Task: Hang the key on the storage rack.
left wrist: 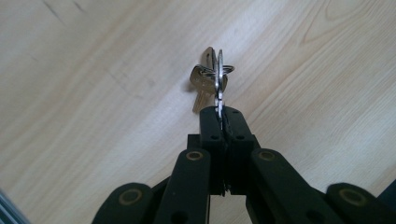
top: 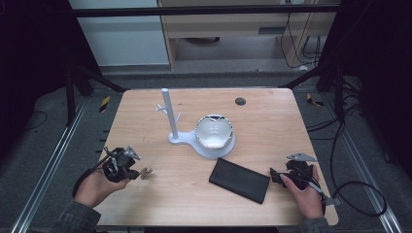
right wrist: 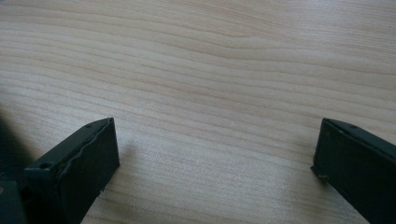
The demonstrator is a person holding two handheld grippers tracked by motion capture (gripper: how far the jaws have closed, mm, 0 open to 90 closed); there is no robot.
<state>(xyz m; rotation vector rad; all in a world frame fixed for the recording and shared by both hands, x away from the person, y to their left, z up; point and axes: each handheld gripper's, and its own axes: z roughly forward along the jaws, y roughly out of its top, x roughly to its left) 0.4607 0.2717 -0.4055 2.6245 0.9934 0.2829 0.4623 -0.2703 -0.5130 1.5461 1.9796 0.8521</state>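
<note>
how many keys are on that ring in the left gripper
2 at least: two brass-coloured metal keys hang together on the silver key ring pinched in the left gripper, just above the wooden table. One overlaps the other, so another may be hidden.

Metal keys (left wrist: 212,81), ring apparently pinched

The high view looks forward and down from above the person's side of the wooden table (top: 272,121), far enough off to take in the whole top, the floor beyond and both forearms at the bottom edge. The left gripper view sits close over the left gripper (left wrist: 220,114), looking along its jaws at the keys (left wrist: 212,79) and the boards beneath. The right gripper view rides the right gripper (right wrist: 215,154), low and close to bare wood. All three share the tabletop.
</note>
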